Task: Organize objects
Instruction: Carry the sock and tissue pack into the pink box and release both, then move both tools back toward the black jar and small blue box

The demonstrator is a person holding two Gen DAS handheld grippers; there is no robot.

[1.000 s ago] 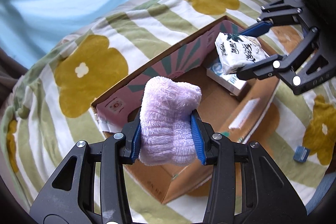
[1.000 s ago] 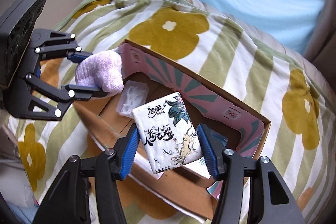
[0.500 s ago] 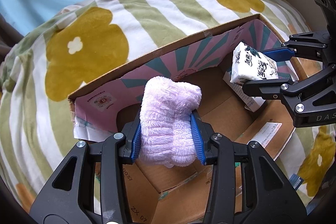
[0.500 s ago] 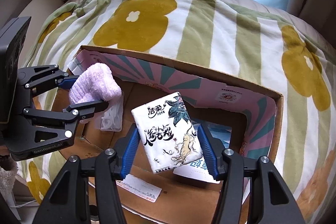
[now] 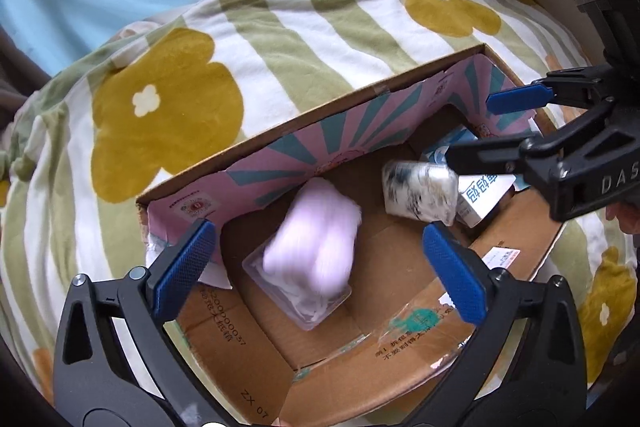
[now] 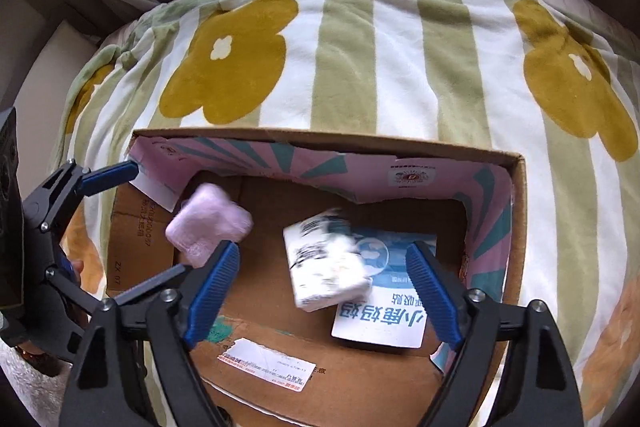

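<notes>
While both claws hang over the open cardboard box (image 5: 256, 155) on the blanket-covered bed (image 5: 168, 99), each stands with its jaws spread wide and nothing between them. The pink plush cloth (image 5: 316, 239) lies straight ahead of and below the left claw (image 5: 320, 275), blurred, on or just above a clear plastic packet (image 5: 296, 291) on the box floor; whether it has settled cannot be told. The tissue pack (image 6: 324, 263) sits likewise ahead of and below the right claw (image 6: 324, 291), blurred too, overlapping the near-left corner of a blue and white flat box (image 6: 384, 299). Its long axis runs roughly along the claw's line of sight, slightly skewed. Each item lies nearer the claw above it, cloth on the box's left side, tissue pack right of the middle. Judging by this, both things are inside the box, and the coming move is likely a lift clear of its walls.
</notes>
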